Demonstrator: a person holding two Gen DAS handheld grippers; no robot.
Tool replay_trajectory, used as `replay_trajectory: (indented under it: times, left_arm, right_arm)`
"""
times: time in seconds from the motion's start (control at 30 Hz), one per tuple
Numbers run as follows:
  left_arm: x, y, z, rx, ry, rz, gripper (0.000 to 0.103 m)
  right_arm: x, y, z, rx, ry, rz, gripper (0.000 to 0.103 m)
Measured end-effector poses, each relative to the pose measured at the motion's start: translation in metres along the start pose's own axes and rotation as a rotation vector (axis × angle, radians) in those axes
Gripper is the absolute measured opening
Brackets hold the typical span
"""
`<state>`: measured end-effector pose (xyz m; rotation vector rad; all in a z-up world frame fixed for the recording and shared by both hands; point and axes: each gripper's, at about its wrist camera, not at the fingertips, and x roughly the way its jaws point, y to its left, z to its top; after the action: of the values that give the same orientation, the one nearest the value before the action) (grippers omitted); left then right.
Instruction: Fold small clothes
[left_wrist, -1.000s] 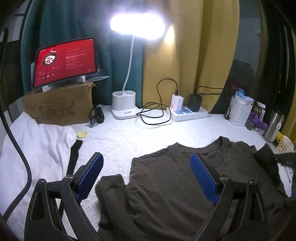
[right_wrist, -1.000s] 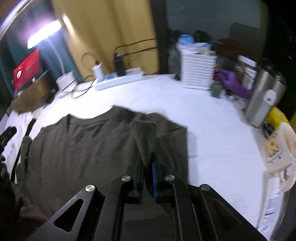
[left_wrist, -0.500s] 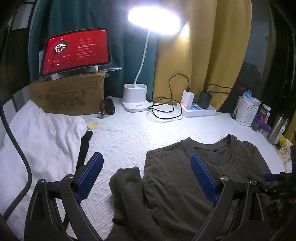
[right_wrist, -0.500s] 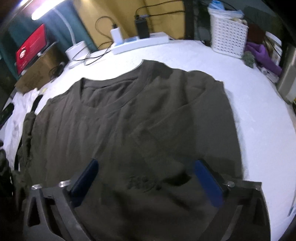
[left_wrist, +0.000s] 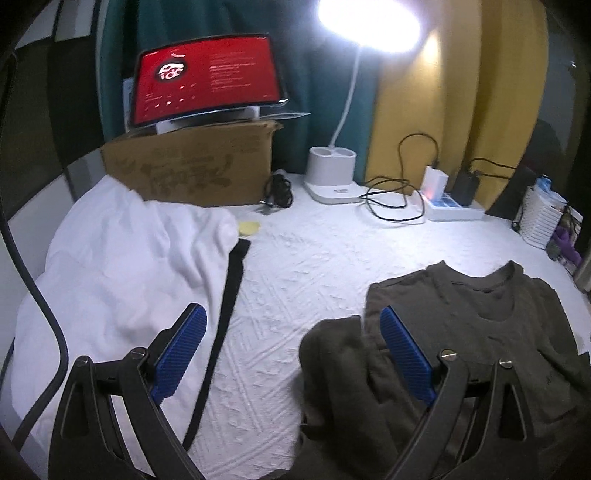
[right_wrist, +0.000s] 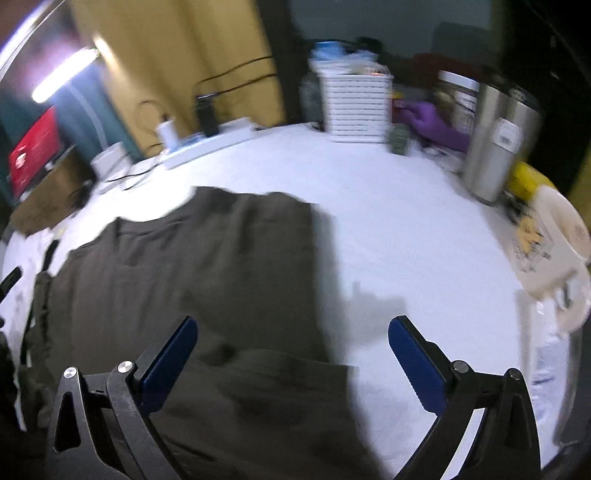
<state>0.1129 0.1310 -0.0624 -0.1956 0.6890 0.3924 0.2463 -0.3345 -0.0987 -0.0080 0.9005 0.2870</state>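
light: desk lamp (left_wrist: 369, 18) glare | room dim | right view motion-blurred | edges fisheye-warped

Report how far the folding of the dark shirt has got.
Done: the right sleeve side of the dark shirt is folded in, leaving a straight edge. In hand: nothing; the right gripper and left gripper both hang open over the cloth. Left: the other sleeve lies bunched out at the side, and the body is not yet folded up.

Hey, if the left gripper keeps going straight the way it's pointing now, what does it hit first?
Probably the bare white textured table cover. The open left gripper aims down at it, with the dark olive T-shirt's bunched sleeve just beside its right finger; depth is hard to judge, so it may brush that sleeve.
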Motion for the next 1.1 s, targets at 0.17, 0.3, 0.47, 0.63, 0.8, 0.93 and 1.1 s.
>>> replay_trajectory:
  times: [0.17,0.3,0.47,0.63,0.8,0.93,1.1]
  left_arm:
    - [0.005,-0.007,-0.002,0.012,0.025,-0.006,0.094]
    - [0.006,-0.014,-0.006,0.023,0.032,-0.017,0.094]
    - [0.004,-0.020,-0.012,0.027,0.042,-0.034,0.094]
    - [-0.003,-0.017,-0.015,0.025,0.029,-0.031,0.094]
    - [-0.010,-0.016,-0.015,0.026,0.013,-0.036,0.094]
    - [-0.015,-0.017,-0.018,0.036,0.008,-0.048,0.094]
    - [-0.018,-0.016,-0.020,0.041,0.011,-0.052,0.094]
  right_arm:
    - [-0.002,-0.043,-0.005,0.042,0.008,-0.089,0.102]
    - [-0.001,-0.045,-0.015,0.058,0.046,0.051,0.086]
    - [0.024,-0.024,-0.028,-0.014,0.142,0.152,0.052]
    - [0.012,-0.012,-0.033,-0.050,0.110,0.157,0.023]
    - [-0.003,0.007,-0.038,-0.115,0.090,0.167,0.022]
    - [-0.005,0.022,-0.050,-0.166,0.120,0.182,0.022]
    - [0.001,0.034,-0.064,-0.185,0.157,0.179,0.023]
